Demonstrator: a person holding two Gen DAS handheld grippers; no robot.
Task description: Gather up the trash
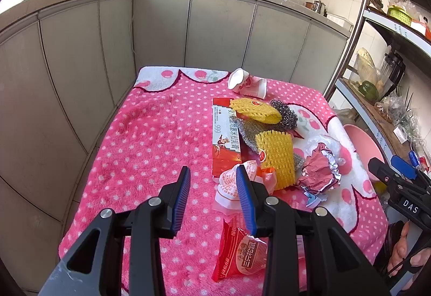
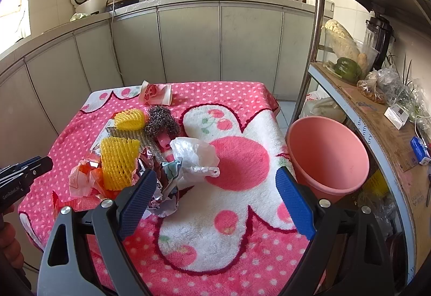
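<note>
The left gripper [image 1: 215, 191] hangs parted (blue pads facing); the right gripper [image 2: 215, 200] gapes wider, empty.

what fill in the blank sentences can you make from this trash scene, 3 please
1. Both foam fruit nets on the table are ____ in colour.
2. The bucket beside the table is ____.
3. The left gripper and the right gripper are both ____, holding nothing.

Missing words: yellow; pink; open
</note>
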